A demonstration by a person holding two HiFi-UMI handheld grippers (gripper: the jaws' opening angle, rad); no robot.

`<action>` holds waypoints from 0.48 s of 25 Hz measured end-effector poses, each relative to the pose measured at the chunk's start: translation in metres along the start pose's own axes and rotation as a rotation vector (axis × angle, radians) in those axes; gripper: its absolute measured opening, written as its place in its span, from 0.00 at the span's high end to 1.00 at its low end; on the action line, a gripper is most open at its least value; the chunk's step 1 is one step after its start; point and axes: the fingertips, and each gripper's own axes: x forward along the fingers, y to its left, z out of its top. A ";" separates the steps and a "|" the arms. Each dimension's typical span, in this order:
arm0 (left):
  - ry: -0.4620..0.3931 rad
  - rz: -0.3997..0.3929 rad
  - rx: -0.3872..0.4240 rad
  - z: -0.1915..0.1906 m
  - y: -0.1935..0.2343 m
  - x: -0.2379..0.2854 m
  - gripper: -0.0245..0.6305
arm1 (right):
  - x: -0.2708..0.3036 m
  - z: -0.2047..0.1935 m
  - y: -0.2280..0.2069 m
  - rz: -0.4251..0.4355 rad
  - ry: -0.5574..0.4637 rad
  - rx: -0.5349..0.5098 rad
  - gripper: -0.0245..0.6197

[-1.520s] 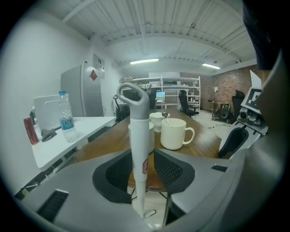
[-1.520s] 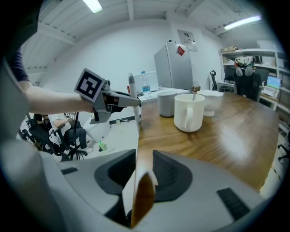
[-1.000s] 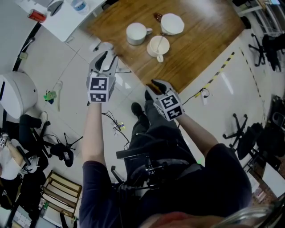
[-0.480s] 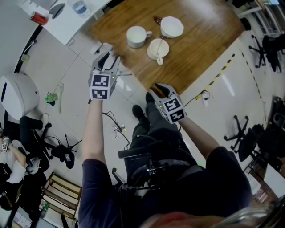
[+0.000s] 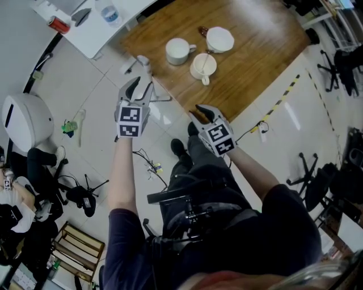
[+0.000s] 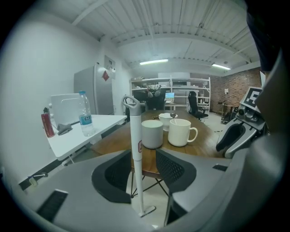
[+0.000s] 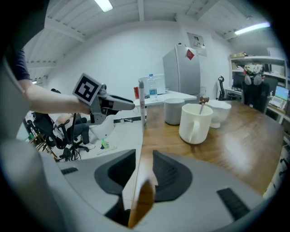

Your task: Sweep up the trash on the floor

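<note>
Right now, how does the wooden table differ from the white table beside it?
Colour: the wooden table is brown with visible grain, the white table plain white. Load: the wooden table carries three white cups; the white table carries a water bottle and a red can. Both stand on the pale tiled floor.

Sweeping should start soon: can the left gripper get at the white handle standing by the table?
Probably yes: the left gripper has open fingers, and the handle stands just ahead between them, with nothing in front.
</note>
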 end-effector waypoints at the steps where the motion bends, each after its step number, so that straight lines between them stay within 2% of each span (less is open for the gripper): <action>1: -0.002 0.002 -0.002 0.000 0.000 -0.003 0.70 | -0.001 0.004 0.002 0.001 -0.008 -0.002 0.75; 7: -0.050 -0.015 -0.018 0.015 -0.016 -0.033 0.70 | -0.014 0.028 0.015 0.005 -0.064 -0.029 0.75; 12: -0.146 -0.043 0.007 0.060 -0.046 -0.074 0.70 | -0.047 0.063 0.023 -0.007 -0.155 -0.047 0.75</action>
